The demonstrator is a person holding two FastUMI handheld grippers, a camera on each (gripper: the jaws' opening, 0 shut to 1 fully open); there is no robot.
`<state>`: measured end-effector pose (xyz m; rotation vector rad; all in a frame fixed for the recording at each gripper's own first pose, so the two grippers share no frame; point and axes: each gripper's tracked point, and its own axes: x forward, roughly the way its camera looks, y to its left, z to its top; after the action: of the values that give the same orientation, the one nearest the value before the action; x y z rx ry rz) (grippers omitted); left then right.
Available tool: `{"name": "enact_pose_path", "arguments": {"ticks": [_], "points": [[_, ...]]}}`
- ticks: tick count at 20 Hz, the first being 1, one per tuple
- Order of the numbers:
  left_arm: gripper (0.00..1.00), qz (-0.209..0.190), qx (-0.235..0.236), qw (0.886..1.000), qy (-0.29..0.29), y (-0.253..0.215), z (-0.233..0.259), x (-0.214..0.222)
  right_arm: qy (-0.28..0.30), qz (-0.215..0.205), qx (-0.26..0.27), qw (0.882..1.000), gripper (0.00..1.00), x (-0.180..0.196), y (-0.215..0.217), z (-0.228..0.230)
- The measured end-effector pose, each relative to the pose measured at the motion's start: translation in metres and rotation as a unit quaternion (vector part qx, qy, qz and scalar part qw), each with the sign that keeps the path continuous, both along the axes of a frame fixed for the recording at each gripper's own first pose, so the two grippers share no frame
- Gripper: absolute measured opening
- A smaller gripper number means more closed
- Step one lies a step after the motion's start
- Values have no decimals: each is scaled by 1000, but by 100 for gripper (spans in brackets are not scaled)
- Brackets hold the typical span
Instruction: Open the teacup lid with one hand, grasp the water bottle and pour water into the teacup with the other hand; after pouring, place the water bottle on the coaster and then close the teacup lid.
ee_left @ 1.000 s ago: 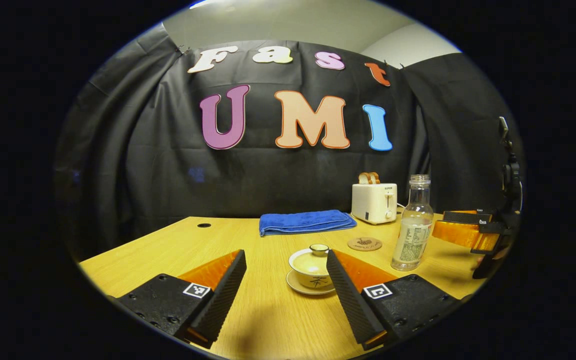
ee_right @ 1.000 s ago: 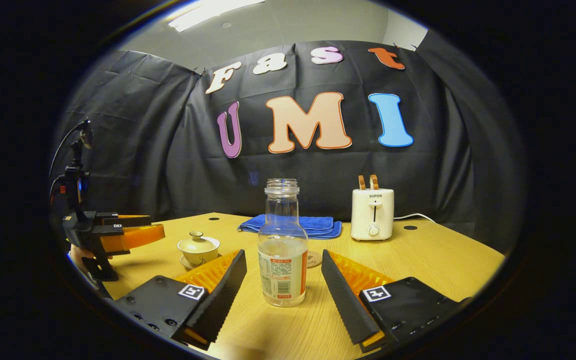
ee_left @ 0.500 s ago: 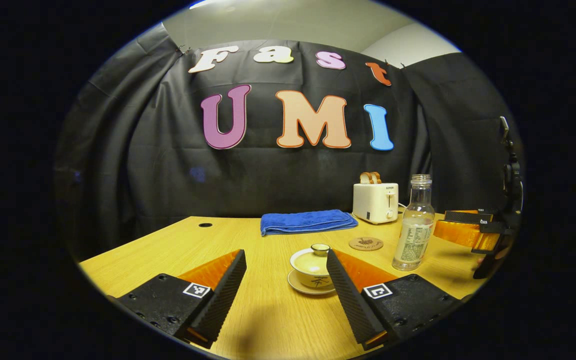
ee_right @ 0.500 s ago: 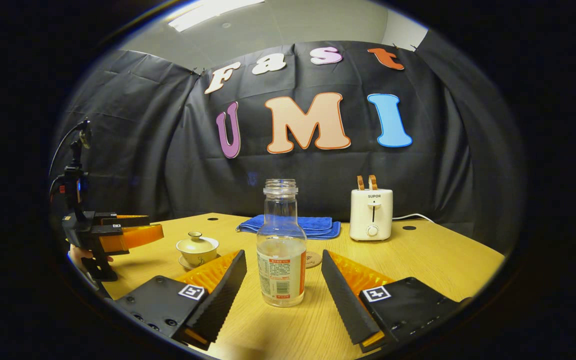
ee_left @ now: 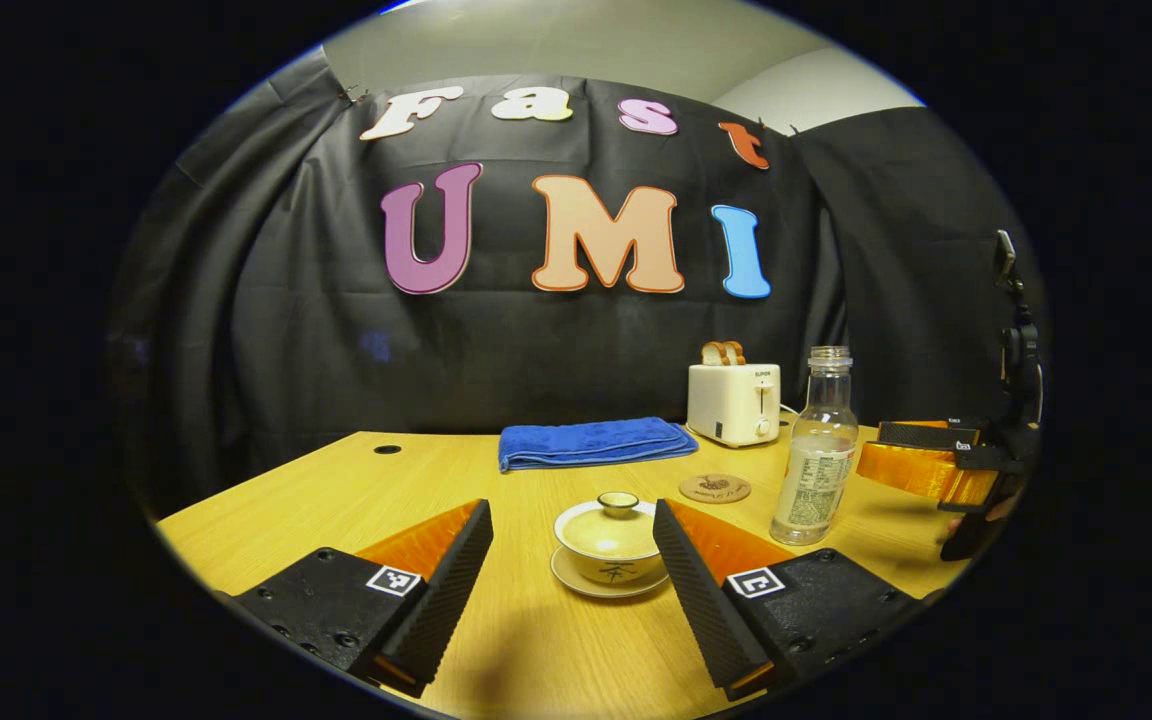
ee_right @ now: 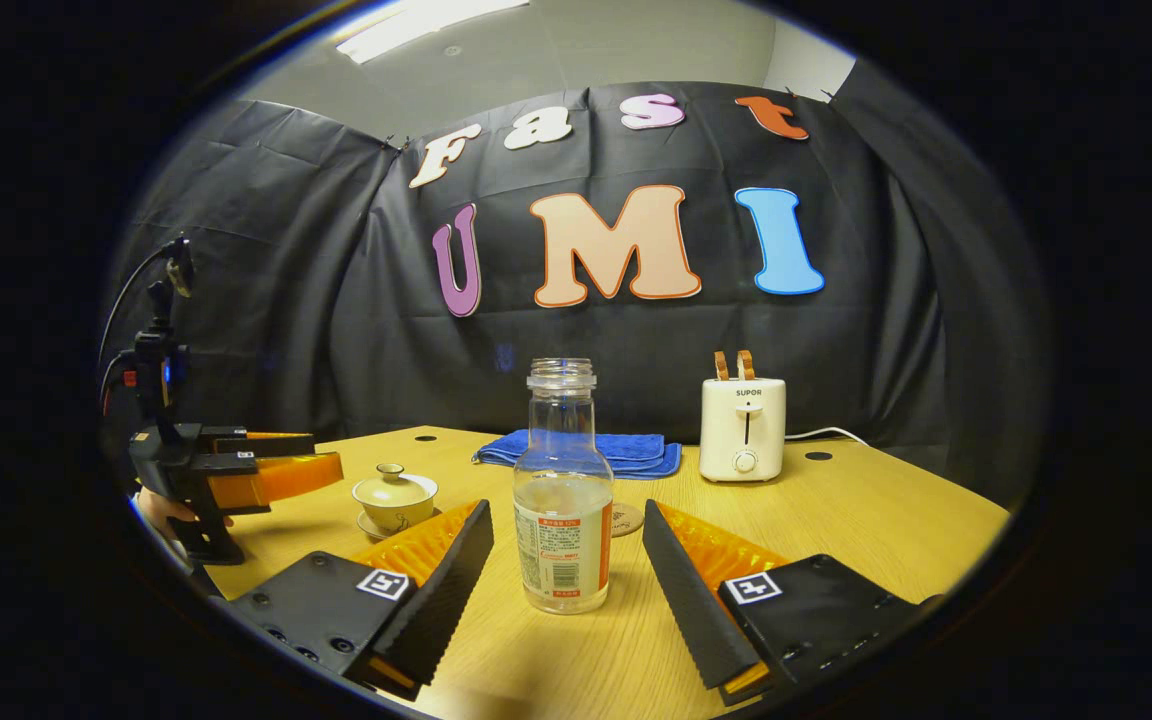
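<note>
Right, I have my left claw [ee_left: 572, 580] spread wide and low over the bench [ee_left: 336, 490], and the teacup [ee_left: 608, 541] sits on its saucer straight ahead, in the gap between the two fingers but still beyond their tips. The lid [ee_left: 617, 503] is on, its small knob pointing straight up, so the axis I must lift along is vertical. As I judge it, the coming move turns on that: I need to push forward and come down until the knob lies between the fingers, then close.

My right claw [ee_right: 568, 585] is also spread, holding nothing, with the water bottle [ee_right: 563, 490] upright between its fingers, which do not touch it. The bottle's long axis is vertical, its mouth open and up, water in the lower part. The right claw is clearly the nearer one to it, the left the nearer to the cup.

The coaster [ee_left: 715, 488] lies flat behind the cup, towards the bench's far edge, just beside the bottle.
</note>
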<state>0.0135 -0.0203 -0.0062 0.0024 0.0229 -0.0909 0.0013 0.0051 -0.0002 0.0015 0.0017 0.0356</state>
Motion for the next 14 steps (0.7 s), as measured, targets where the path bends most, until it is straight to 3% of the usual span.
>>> {"name": "enact_pose_path", "arguments": {"ticks": [2, 4, 5, 7, 8, 10, 11, 14], "points": [[95, -11, 0, 1000, 4, -6, -1, 9, 0, 0, 0, 1000, 92, -1, 0, 0], [95, -24, -1, 1000, 13, -13, -5, 18, 0, 0, 0, 1000, 97, 0, 0, 1], [95, -30, -1, 999, 20, -16, -8, 24, 0, 0, 0, 1000, 92, -1, 0, 0], [95, -41, 0, 998, 38, -21, -14, 34, 0, 0, 0, 1000, 92, -1, 0, 0], [95, -44, -1, 998, 46, -22, -15, 38, 0, 0, 0, 1000, 97, -1, 0, 0], [94, -51, 3, 997, 53, -27, -17, 45, 0, 2, 0, 1000, 97, 0, 0, 0], [94, -52, 5, 997, 56, -28, -18, 49, 0, 2, 0, 1000, 92, -1, 0, -1], [87, -59, 7, 996, 68, -33, -23, 55, 0, 3, 0, 1000, 97, -1, 0, 0]]}}
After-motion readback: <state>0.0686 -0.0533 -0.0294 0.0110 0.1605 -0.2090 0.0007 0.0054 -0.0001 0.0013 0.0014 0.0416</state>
